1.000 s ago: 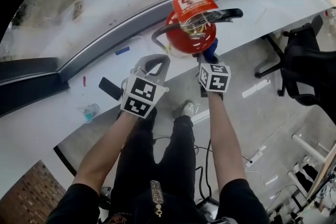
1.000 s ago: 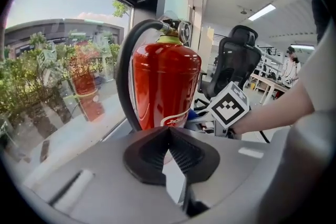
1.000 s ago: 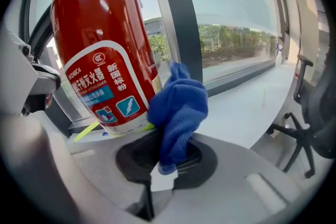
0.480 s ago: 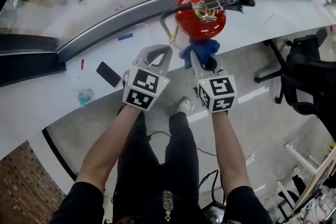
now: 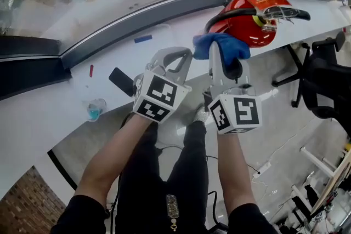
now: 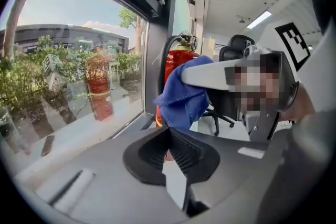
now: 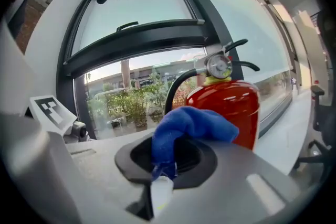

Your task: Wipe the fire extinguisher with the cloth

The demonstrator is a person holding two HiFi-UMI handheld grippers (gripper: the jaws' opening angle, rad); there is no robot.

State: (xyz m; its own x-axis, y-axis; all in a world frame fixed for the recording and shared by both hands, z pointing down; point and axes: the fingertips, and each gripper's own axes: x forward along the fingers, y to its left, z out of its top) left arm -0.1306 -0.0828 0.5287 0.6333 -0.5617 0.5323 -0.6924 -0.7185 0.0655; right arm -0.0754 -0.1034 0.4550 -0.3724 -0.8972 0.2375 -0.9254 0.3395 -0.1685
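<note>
The red fire extinguisher (image 5: 249, 22) stands on the white counter (image 5: 49, 112) by the window, with a black hose, a black handle and a red tag on top. My right gripper (image 5: 220, 53) is shut on a bunched blue cloth (image 5: 233, 46), which it holds up against the extinguisher's left side near the hose; I cannot tell whether they touch. In the right gripper view the cloth (image 7: 189, 126) bulges over the jaws in front of the red cylinder (image 7: 231, 102). My left gripper (image 5: 178, 56) hangs shut and empty just left of the cloth. The left gripper view shows the cloth (image 6: 184, 97) and the extinguisher (image 6: 178, 57) ahead.
On the counter lie a black phone (image 5: 119, 81), a small blue strip (image 5: 143, 39), a red pen (image 5: 91, 70) and a clear cup with blue contents (image 5: 94, 111). A black office chair (image 5: 329, 79) stands to the right. The curved window frame (image 5: 126, 24) runs behind the counter.
My right gripper has risen with the blue cloth from low at the extinguisher's base to its upper left side. The left gripper has shifted a little and stayed shut.
</note>
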